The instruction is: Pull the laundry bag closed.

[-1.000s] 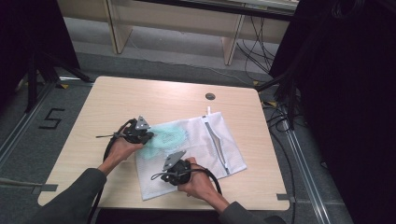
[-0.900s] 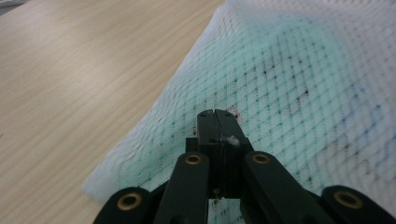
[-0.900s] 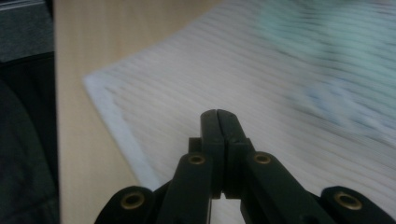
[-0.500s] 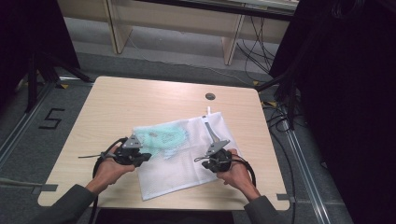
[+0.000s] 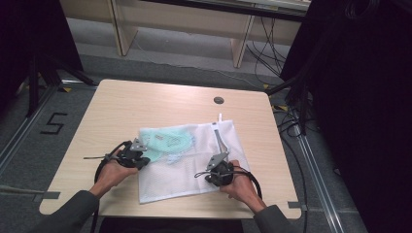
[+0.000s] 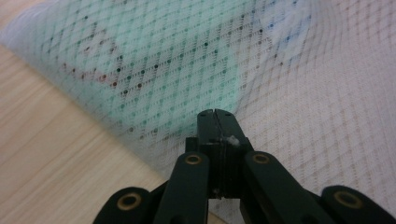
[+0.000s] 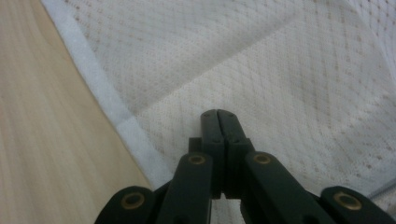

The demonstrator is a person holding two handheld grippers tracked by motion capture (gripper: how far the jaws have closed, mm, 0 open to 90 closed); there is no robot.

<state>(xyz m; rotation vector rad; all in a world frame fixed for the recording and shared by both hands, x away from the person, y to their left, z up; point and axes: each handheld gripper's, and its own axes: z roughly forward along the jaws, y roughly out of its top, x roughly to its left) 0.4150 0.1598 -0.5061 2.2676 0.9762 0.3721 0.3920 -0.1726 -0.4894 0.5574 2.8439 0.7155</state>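
Two grippers work white mesh laundry bag point(image 5: 194, 160), which lies flat on table point(image 5: 121, 107), nearer person's edge. Teal garment point(image 5: 167, 143) sits inside bag, toward its left end. Left gripper point(image 6: 215, 114): jaws closed tight over bag's left edge, next to teal patch. Right gripper point(image 7: 218, 114): jaws closed over bag's right part, near white hem. Cannot tell whether either pinches mesh. Risk: mesh snags or slips from closed tips, bag bunches, garment shifts inside.

A wooden table point(image 5: 145, 104) with a grommet point(image 5: 218, 100).
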